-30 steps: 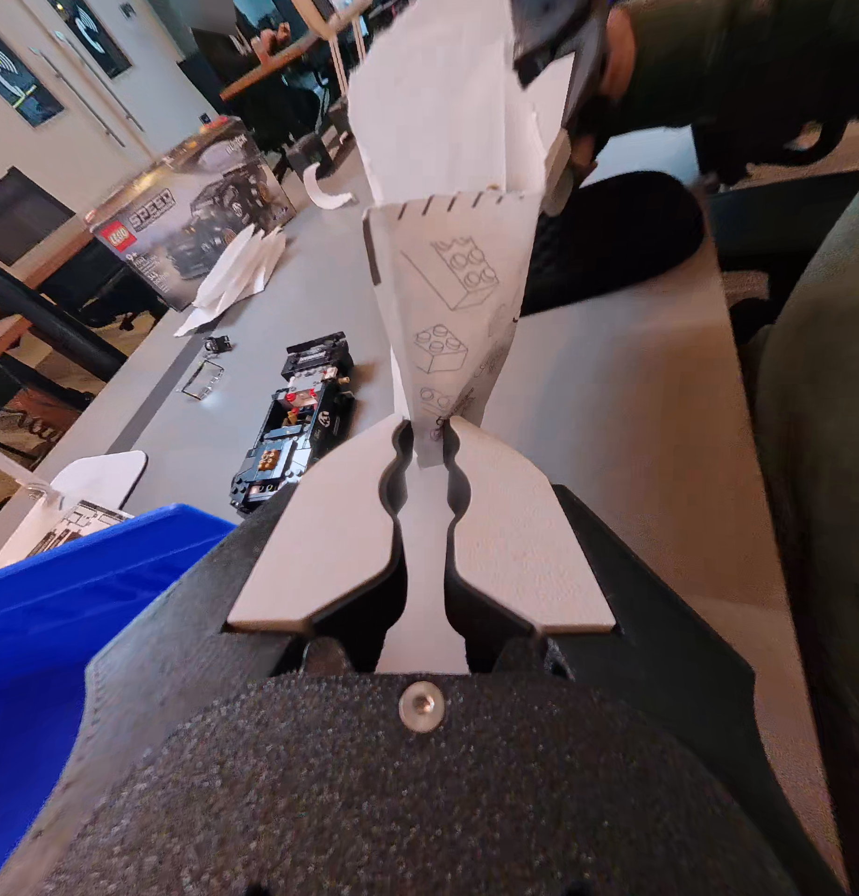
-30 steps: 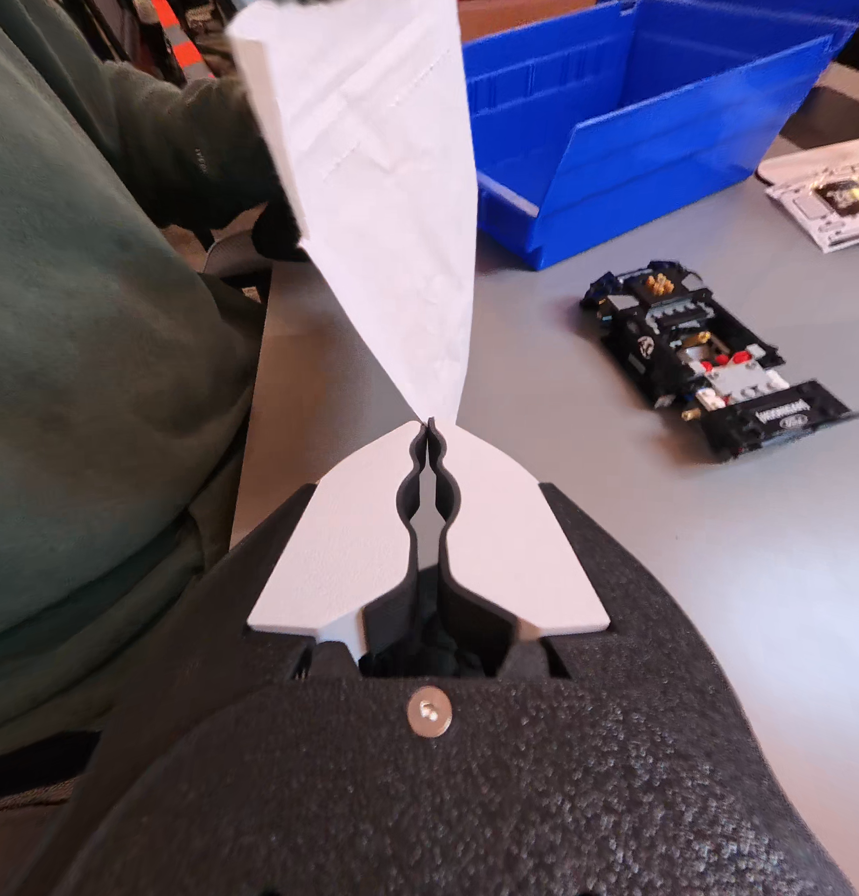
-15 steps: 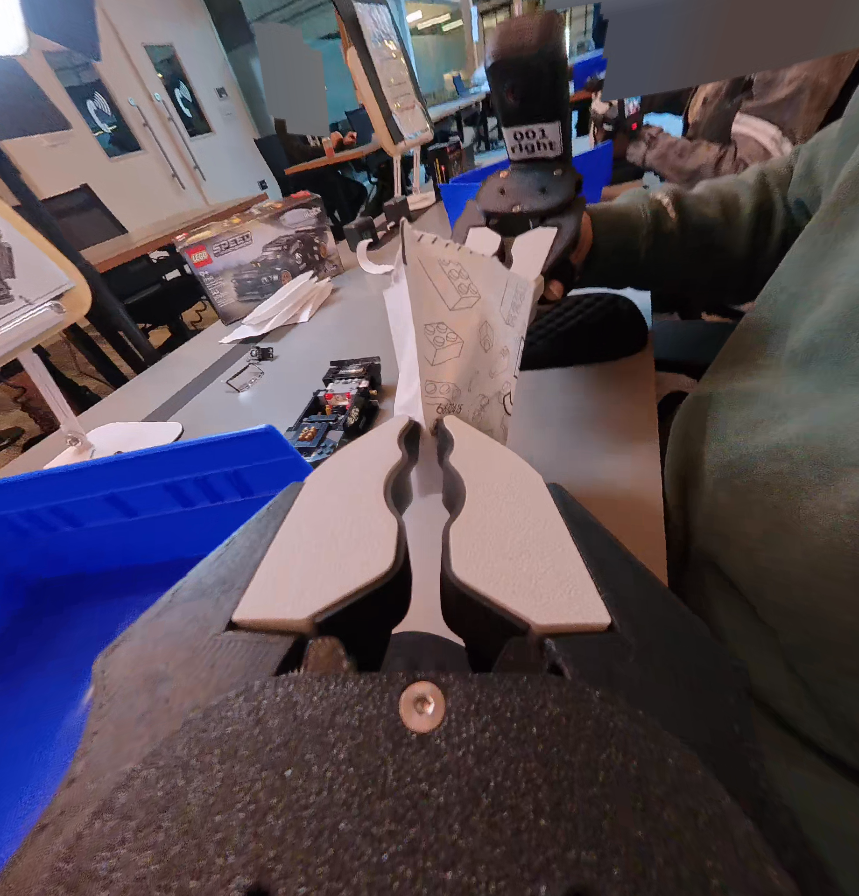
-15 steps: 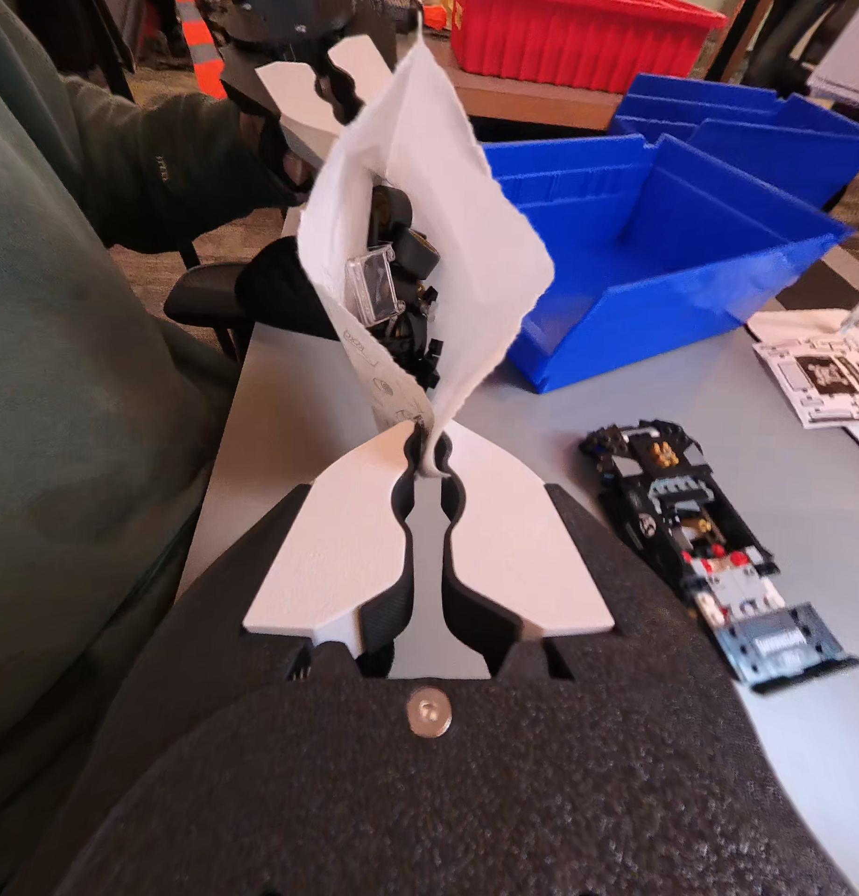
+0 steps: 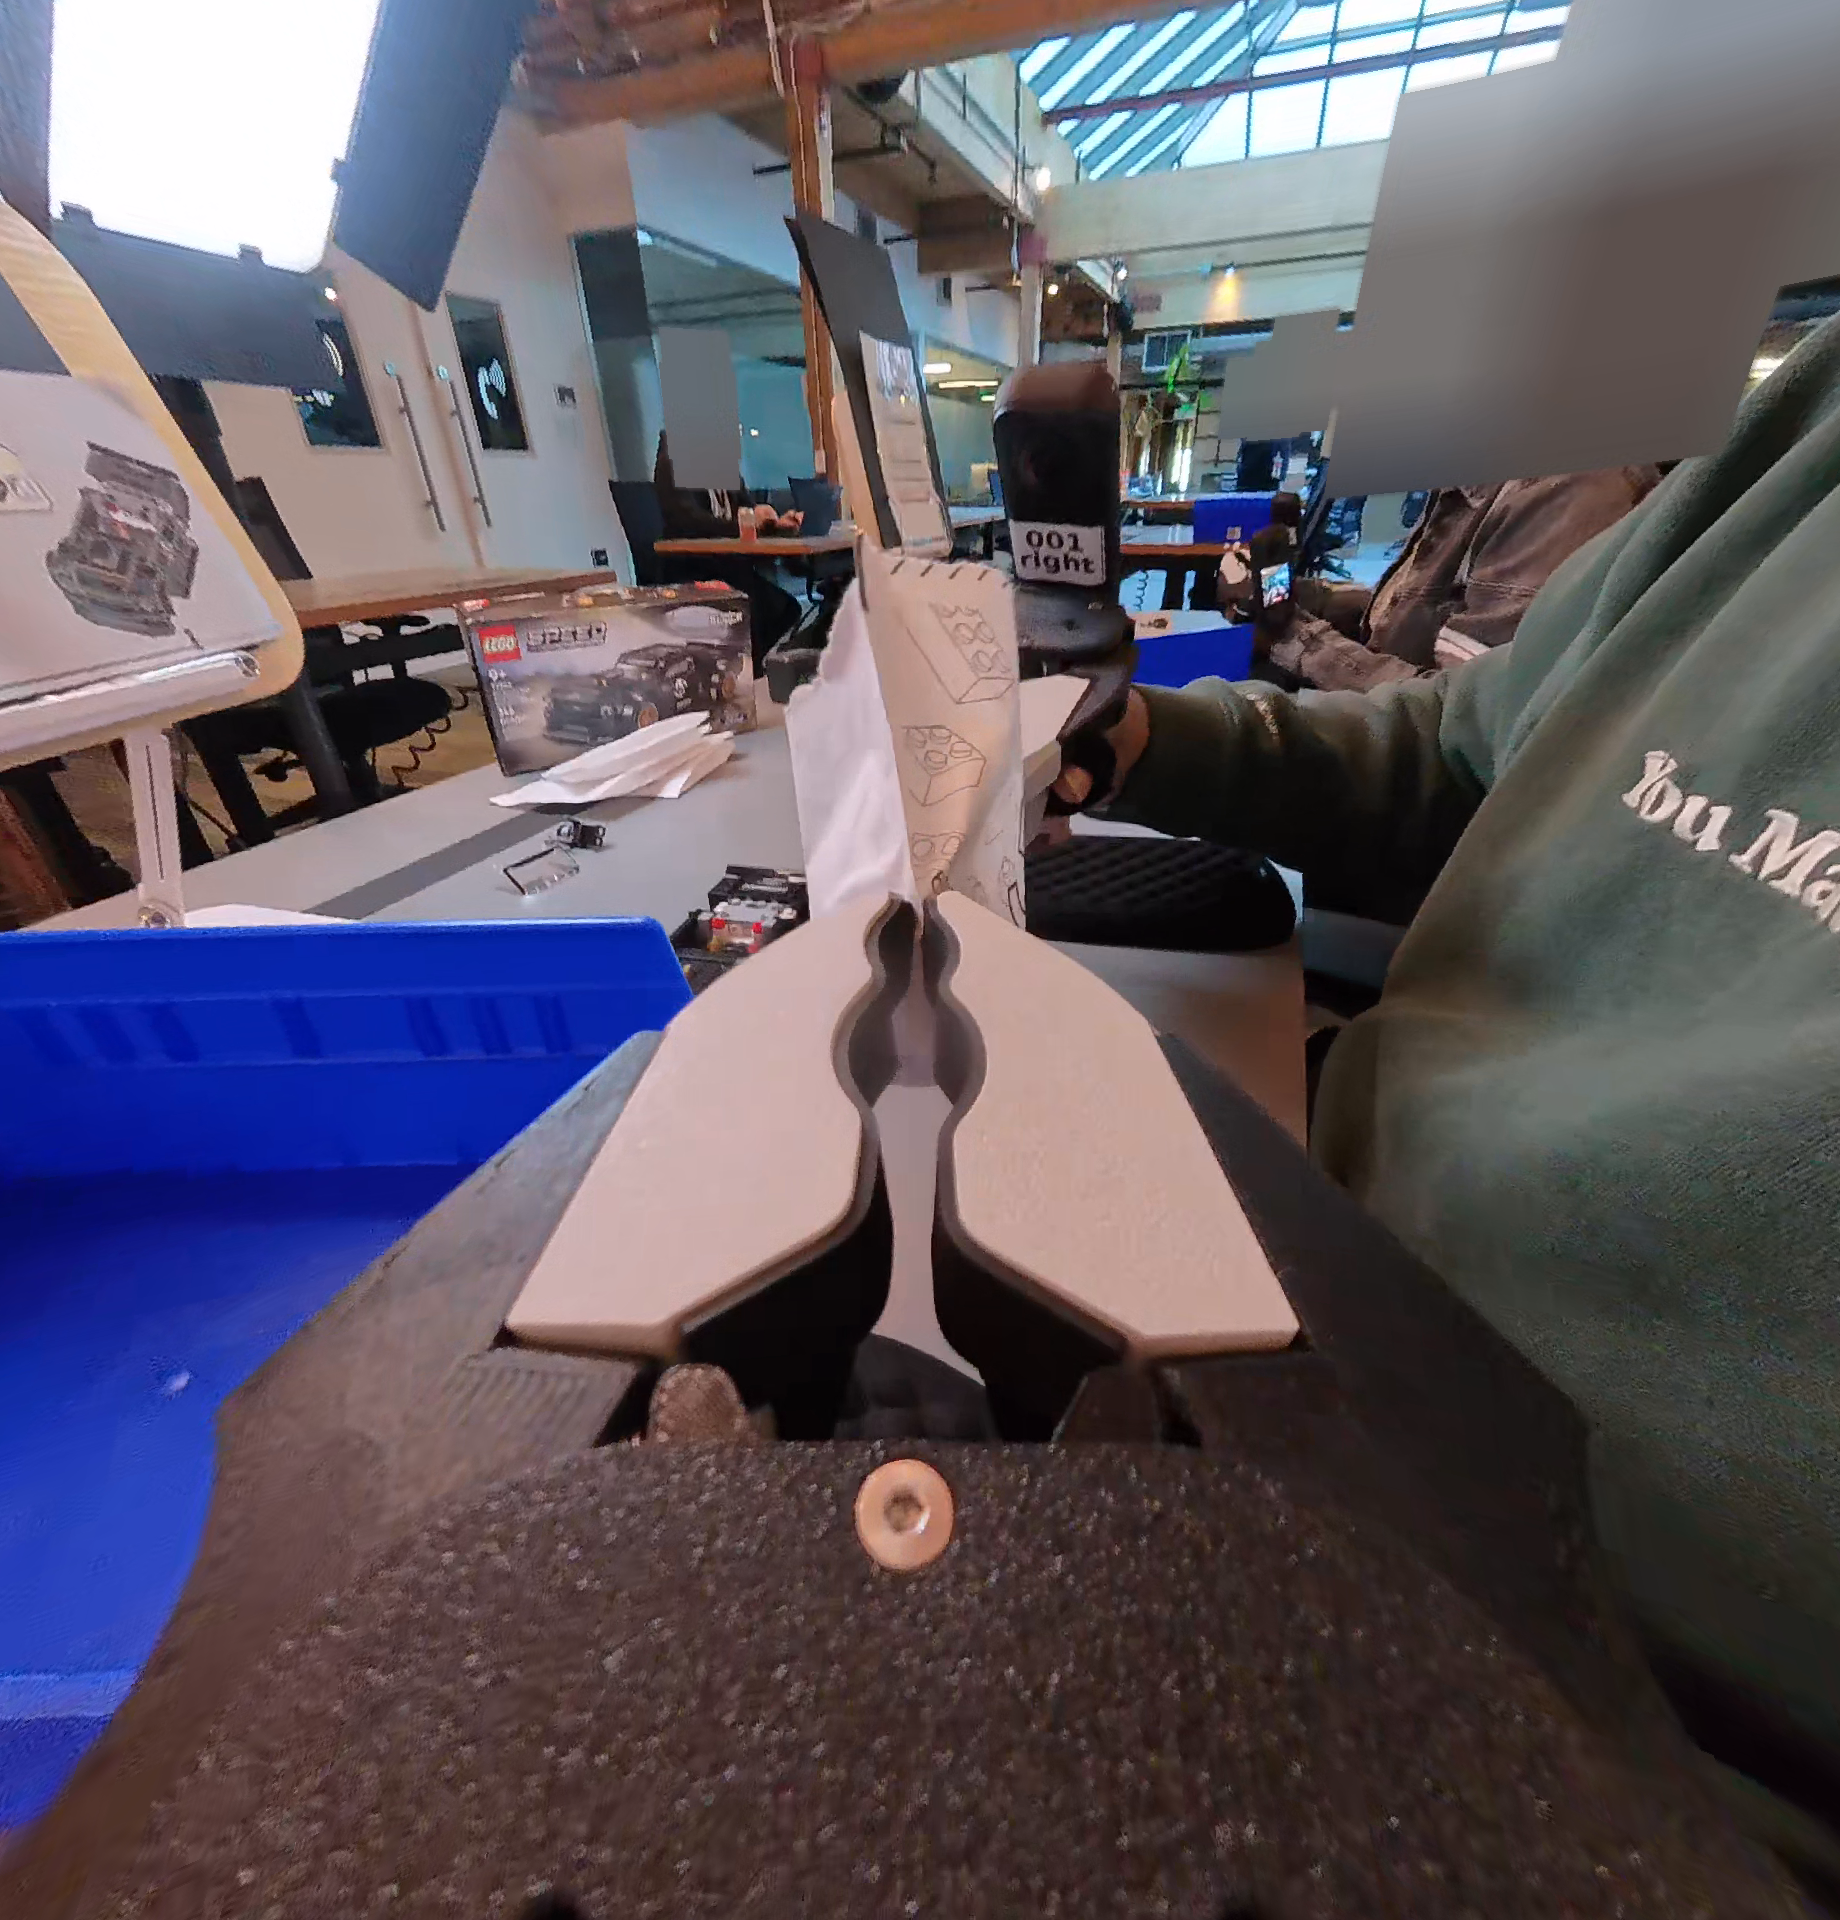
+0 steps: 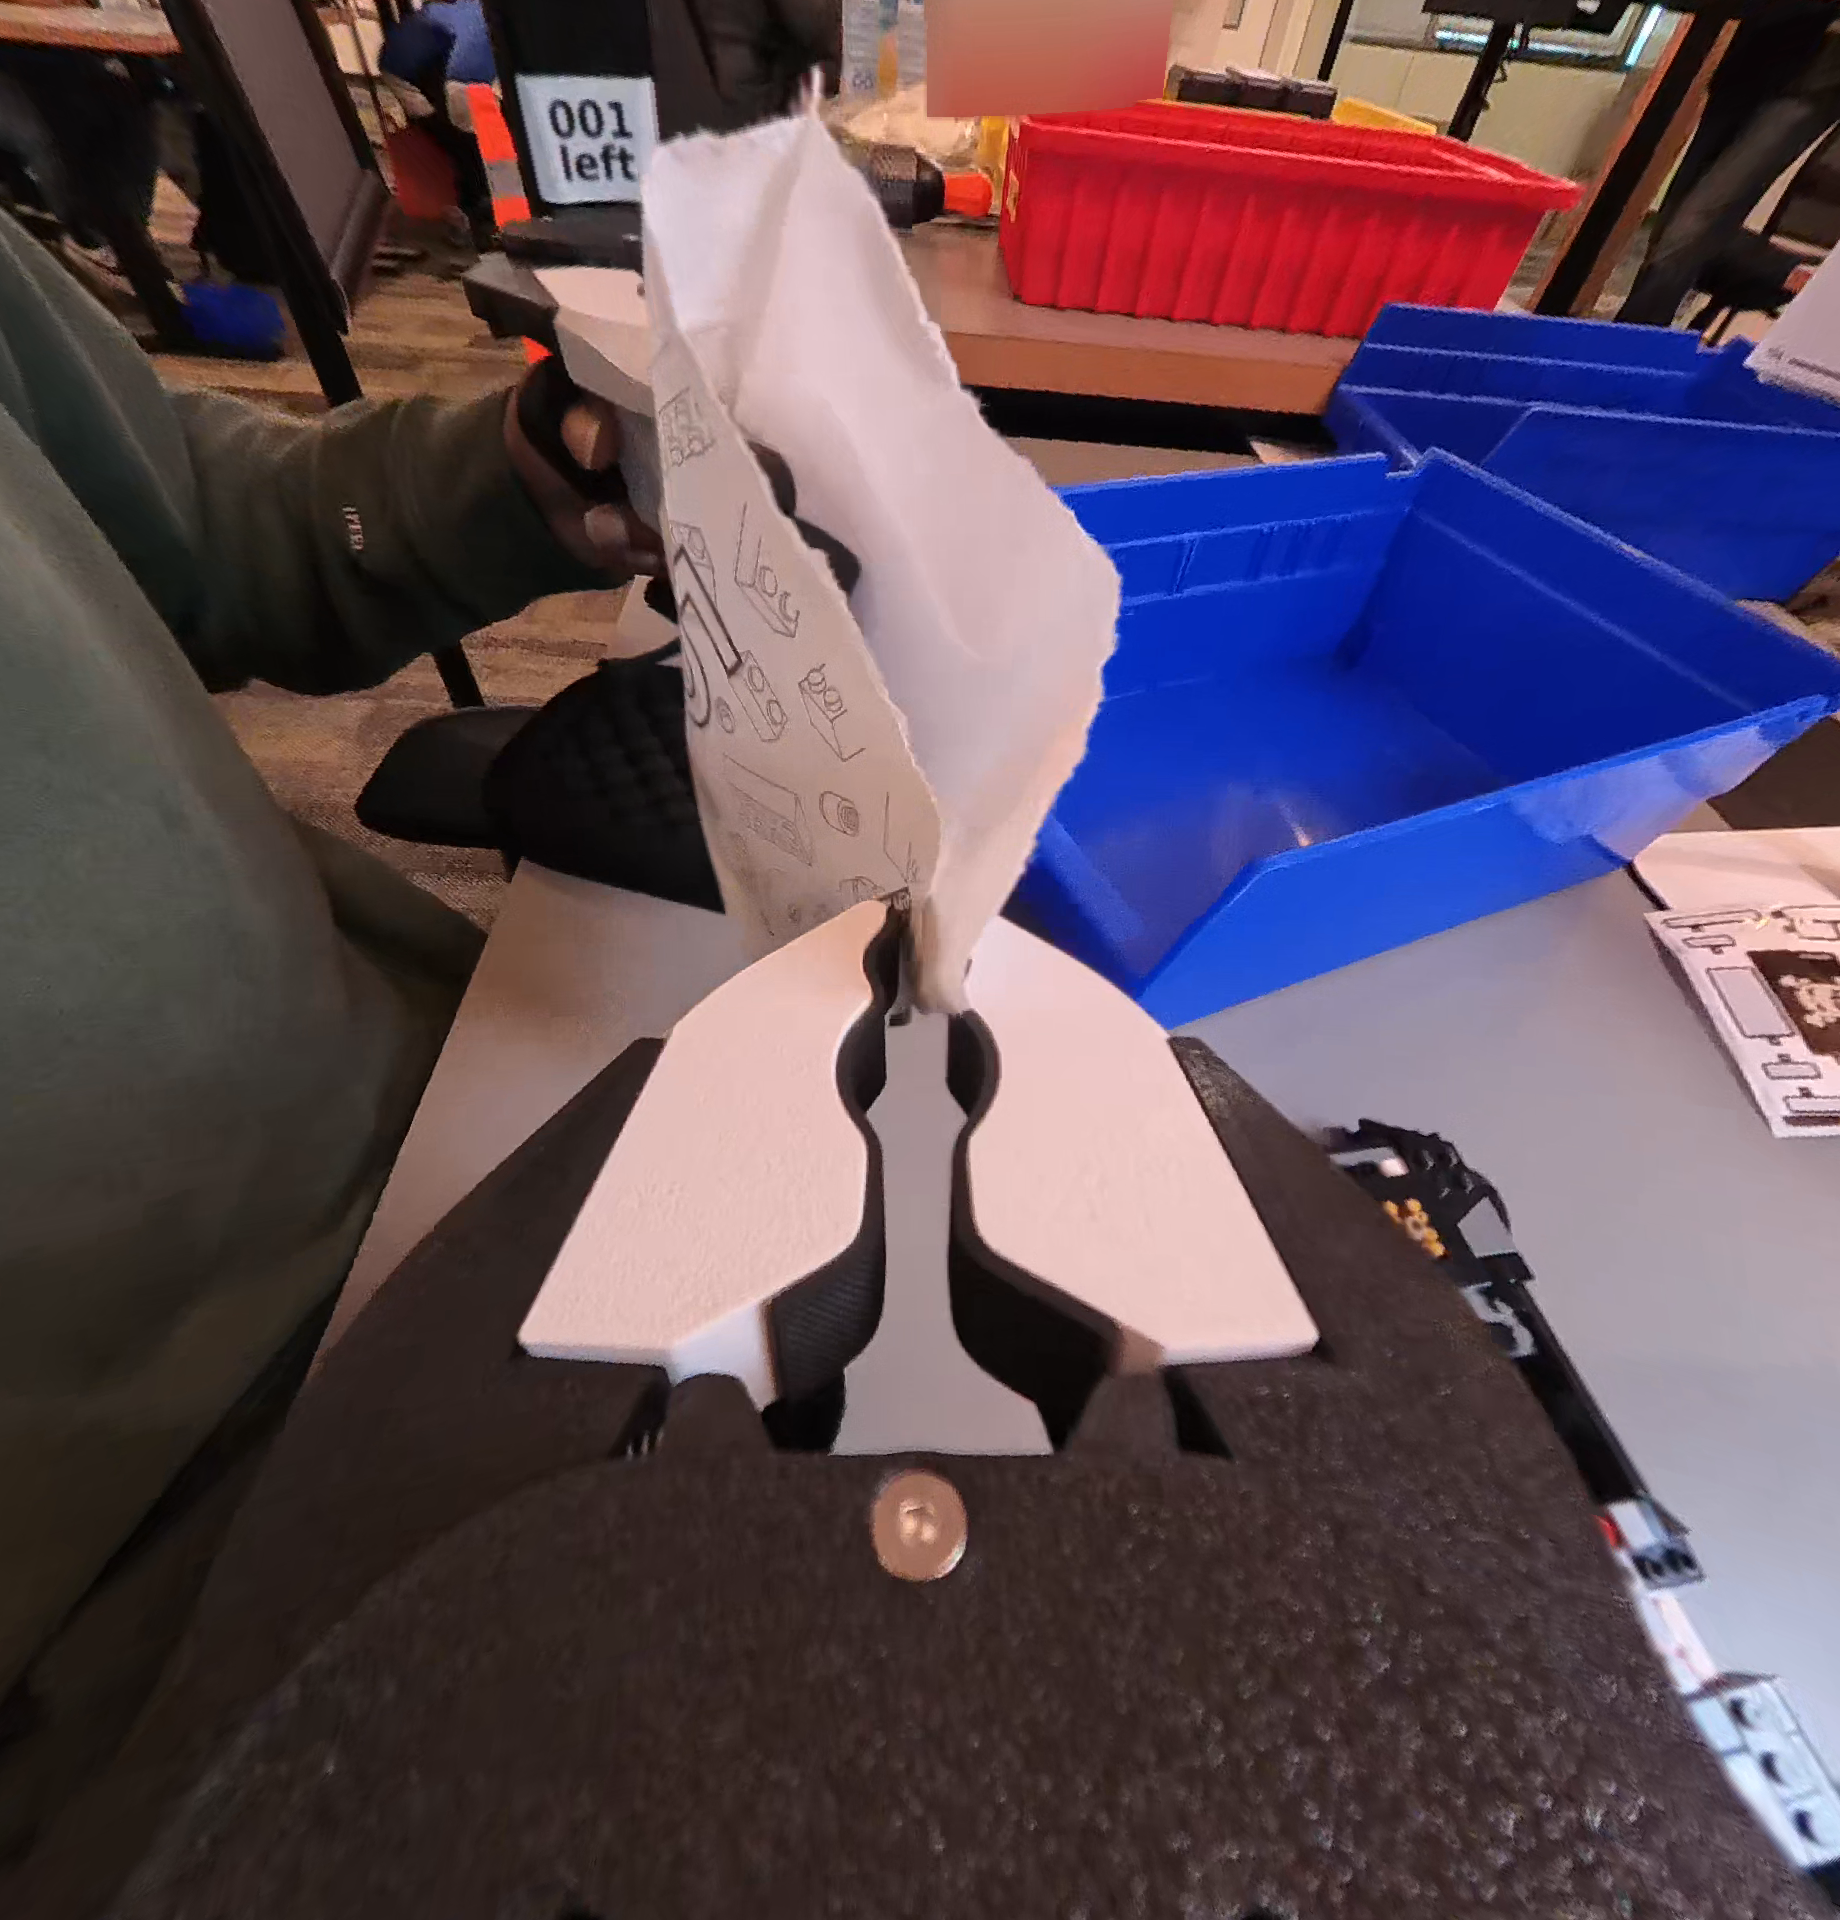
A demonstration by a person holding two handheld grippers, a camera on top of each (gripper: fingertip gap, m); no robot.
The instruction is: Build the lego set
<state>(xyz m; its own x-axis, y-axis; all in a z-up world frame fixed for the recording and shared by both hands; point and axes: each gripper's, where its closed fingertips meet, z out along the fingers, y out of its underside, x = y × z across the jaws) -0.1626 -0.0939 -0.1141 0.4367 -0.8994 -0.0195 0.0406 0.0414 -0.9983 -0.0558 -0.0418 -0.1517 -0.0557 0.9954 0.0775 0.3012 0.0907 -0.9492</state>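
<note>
Paper is what both grippers have hold of: a white paper parts bag (image 6: pixel 854 582), printed with brick outlines, held up in the air above the near edge of the desk (image 6: pixel 1518 1091), beside the open blue bin (image 6: pixel 1415 748). The left gripper (image 5: pixel 921 914) is clenched on one bottom corner and the right gripper (image 6: pixel 921 956) pinches the opposite side, so the bag is stretched between them with its torn edge ragged. It looks light, limp and easy to rip further; loose bricks inside would probably shift its weight and spill quickly once it tips. The safest hold is likely the sealed corners, well clear of the tear.

The bin offers a wide, walled space just beside the bag. Farther along the desk lies the partly built black Lego car (image 6: pixel 1498 1309), with a sticker sheet (image 6: pixel 1789 1008) towards the far right edge. In the left wrist view the set's box (image 5: pixel 609 670) stands well back, with flattened empty bags (image 5: pixel 635 769) before it.
</note>
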